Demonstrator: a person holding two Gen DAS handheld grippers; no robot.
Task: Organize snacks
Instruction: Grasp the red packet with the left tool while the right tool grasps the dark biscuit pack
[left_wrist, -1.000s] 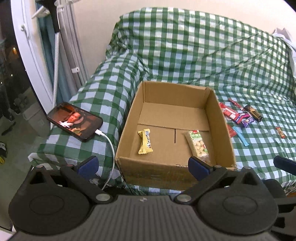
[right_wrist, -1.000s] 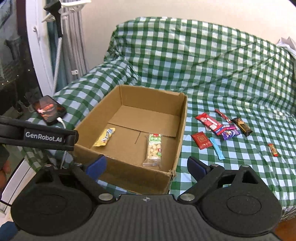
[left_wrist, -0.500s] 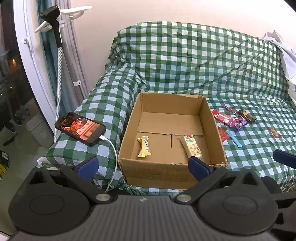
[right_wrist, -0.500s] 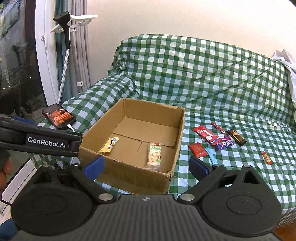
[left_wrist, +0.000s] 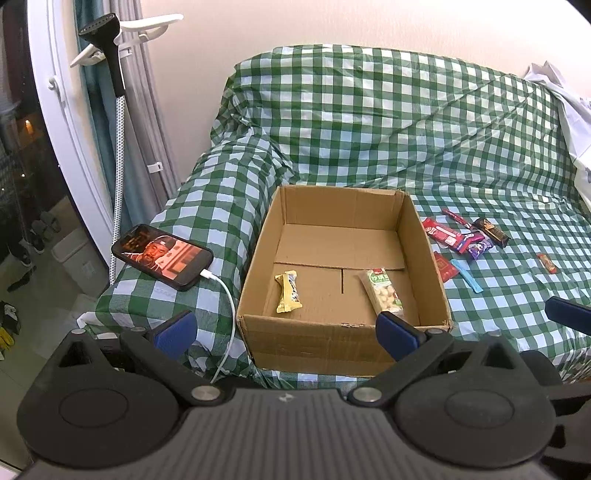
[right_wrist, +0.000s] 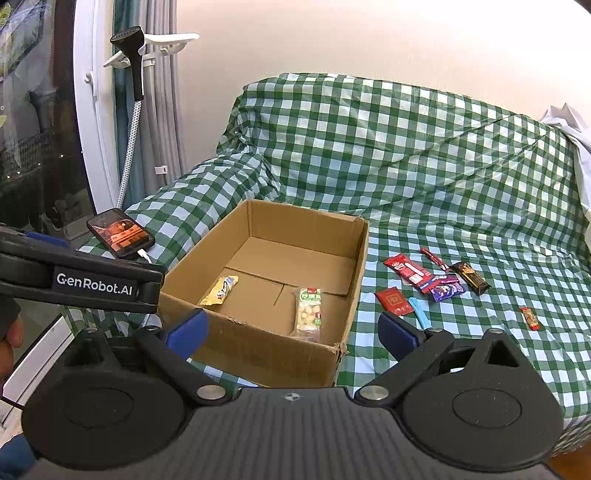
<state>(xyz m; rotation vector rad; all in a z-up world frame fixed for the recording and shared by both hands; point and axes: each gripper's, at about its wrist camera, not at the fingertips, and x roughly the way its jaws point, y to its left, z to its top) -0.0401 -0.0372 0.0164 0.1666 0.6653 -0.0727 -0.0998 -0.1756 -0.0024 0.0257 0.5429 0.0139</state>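
While both tongs hang back from the work, nothing is gripped. The left tongs (left_wrist: 284, 328) stand spread and empty at the near edge of the cardboard box (left_wrist: 325, 343); the right tongs (right_wrist: 293, 328) are likewise spread and empty, facing the box's near right corner.

Task items: two snacks lie inside the box, a yellow bar (left_wrist: 288, 291) at its 7 o'clock and a green-labelled nut pack (left_wrist: 382, 293) at its 5 o'clock. The rest lie loose on the checked bed cover (right_wrist: 424, 166), at 3 o'clock from the box: a red packet (right_wrist: 393, 300) and a blue stick (right_wrist: 419, 313) nearest it, a cluster of a long red wrapper (right_wrist: 406, 271), a purple wrapper (right_wrist: 447, 291) and a dark bar (right_wrist: 473, 278) beyond, and a small red candy (right_wrist: 530, 317) well apart.

Risks noted:
- The cluster's wrappers overlap; closing on one may drag or lift a neighbour.
- The red packet and blue stick lie flat on soft cloth; the tips may pinch the cover instead, or slide off.
- The box sits at the bed's edge, its near wall already torn at the corner; a knock from either tool could shift it off.
- A phone (left_wrist: 162, 254) with its charging cable (left_wrist: 227, 317) lies at 9 o'clock from the box, beside the left tool; the cable could snag.
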